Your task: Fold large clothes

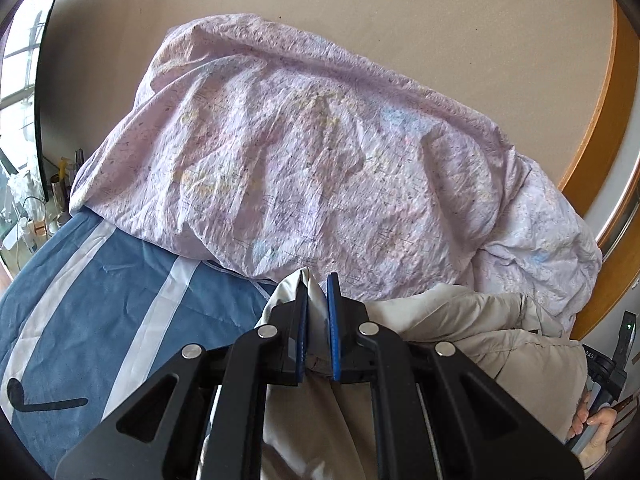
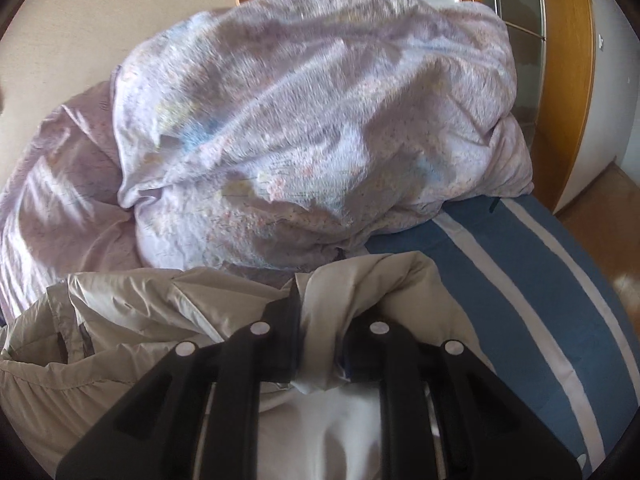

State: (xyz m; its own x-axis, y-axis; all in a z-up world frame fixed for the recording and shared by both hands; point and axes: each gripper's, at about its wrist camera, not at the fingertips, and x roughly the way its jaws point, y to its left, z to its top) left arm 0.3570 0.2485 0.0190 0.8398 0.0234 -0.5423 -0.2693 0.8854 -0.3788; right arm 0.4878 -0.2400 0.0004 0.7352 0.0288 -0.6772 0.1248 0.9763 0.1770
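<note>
Beige jacket [image 1: 460,344] on the striped blue bedsheet [image 1: 100,300], before a lilac quilt [image 1: 300,152]. Left gripper [image 1: 318,292] and right gripper [image 2: 320,300] each clench its fabric. Left view alone shows a hand [image 1: 596,428]; right view alone, a wooden door [image 2: 560,80].

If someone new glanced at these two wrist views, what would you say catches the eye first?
First, the big crumpled lilac duvet, heaped at the far side of the blue-and-white striped bedsheet against the beige wall. Next, the beige jacket in the foreground, pinched by both the left gripper and the right gripper.
</note>
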